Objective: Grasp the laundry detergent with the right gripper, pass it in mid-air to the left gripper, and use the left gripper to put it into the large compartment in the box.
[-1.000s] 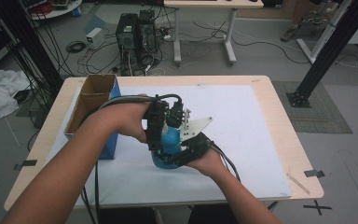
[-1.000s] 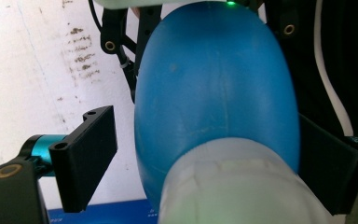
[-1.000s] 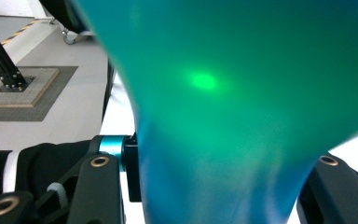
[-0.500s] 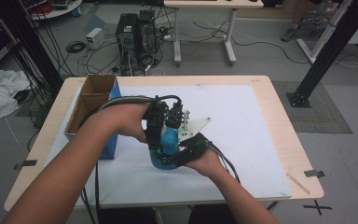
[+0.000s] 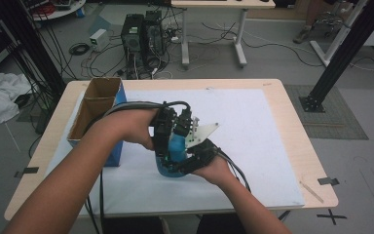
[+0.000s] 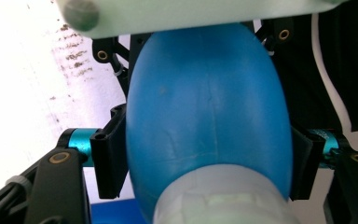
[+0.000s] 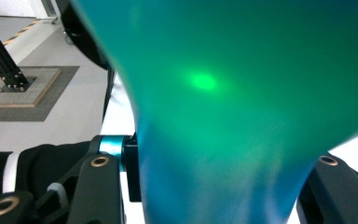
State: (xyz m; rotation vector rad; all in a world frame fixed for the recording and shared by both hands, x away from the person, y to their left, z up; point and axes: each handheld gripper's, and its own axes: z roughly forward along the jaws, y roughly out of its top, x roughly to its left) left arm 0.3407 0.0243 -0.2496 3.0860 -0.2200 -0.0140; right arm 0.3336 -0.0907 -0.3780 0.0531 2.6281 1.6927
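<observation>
Downward, the left gripper (image 5: 168, 146) pinches the blue bulb (image 5: 177, 146), jaws just closing; right gripper (image 5: 185, 163) seemingly clamps its base.

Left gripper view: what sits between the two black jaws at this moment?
The blue rubber bulb sits between them. The left gripper has just been closing, and its pads press the bulb's sides, above its pale neck.

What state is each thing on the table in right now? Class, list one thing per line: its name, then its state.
Blue bulb: upright between both grippers, gripped on both sides.
Left gripper: jaws have just been closing, pads now pressed on the bulb's sides.
Right gripper: shut on the blue thing's lower part.
Cardboard box: open at the top, standing at the table's left; contents cannot be made out.
White sheet: lying flat on the table.
</observation>
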